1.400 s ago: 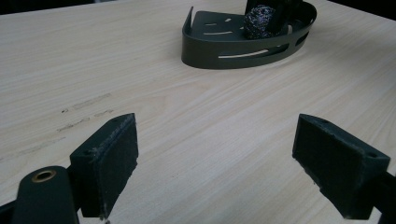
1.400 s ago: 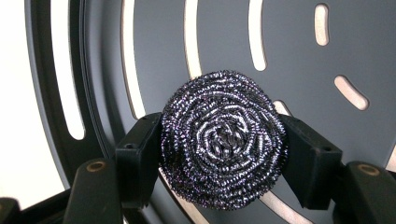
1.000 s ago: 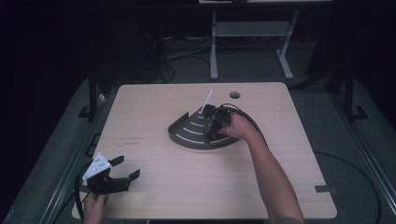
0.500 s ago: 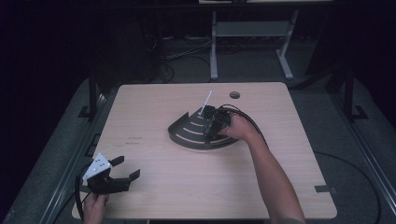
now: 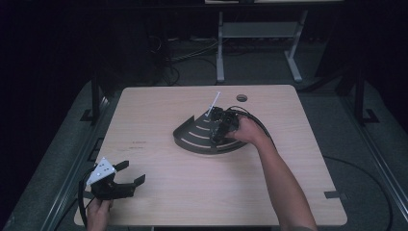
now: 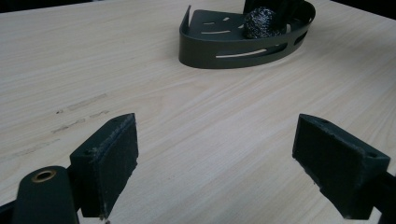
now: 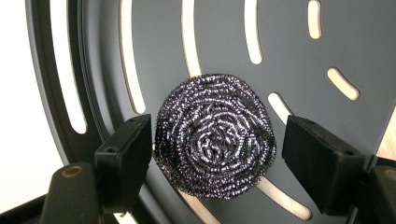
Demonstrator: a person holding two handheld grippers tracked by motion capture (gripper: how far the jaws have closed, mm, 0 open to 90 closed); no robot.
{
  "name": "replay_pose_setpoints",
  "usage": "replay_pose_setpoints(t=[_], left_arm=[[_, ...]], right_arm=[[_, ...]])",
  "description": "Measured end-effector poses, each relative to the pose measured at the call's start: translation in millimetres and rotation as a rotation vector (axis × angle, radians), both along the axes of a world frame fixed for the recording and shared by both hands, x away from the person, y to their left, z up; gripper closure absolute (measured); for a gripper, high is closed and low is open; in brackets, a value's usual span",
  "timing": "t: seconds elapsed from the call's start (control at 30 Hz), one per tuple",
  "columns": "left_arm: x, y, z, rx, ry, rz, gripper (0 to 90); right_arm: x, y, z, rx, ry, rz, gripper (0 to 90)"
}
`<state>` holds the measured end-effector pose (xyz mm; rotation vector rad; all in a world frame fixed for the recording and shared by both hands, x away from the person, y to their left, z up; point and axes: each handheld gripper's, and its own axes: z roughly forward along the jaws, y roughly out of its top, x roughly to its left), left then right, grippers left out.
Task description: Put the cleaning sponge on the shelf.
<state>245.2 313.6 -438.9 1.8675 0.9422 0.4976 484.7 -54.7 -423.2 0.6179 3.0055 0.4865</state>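
A dark, fan-shaped slotted tray [image 5: 192,138] lies near the middle of the wooden table [image 5: 159,110]. A round steel-wool scourer [image 7: 215,142] rests on the tray floor [image 7: 289,42]. My right gripper [image 5: 219,127] points down over it, and its jaws have just been opening. In the right gripper view the scourer sits between the pads [image 7: 322,163], with a gap on the right side. My left gripper [image 5: 132,173] stands open at the table's front left corner, nothing between its fingers. In the left gripper view [image 6: 215,163] the tray [image 6: 219,46] and scourer [image 6: 260,22] lie far ahead.
A round cable hole [image 5: 241,97] sits near the table's far edge. Behind the table stand a metal frame [image 5: 255,43] and loose cables on the floor. The tray's raised curved wall [image 6: 243,53] faces the left gripper.
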Motion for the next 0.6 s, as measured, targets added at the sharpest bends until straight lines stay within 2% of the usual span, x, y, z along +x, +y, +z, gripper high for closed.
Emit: replay_pose_setpoints(t=[0.27,0.6], left_arm=[[0.6,-1.0,-0.1,0.001,0.002,-0.002,13.7],[0.3,-1.1,-0.2,-0.001,0.003,0.0,13.7]], right_arm=[[-1.2,-1.1,5.1,0.025,-0.016,-0.01,20.9],[-4.1,-7.0,18.7,0.058,-0.027,-0.017,19.5]])
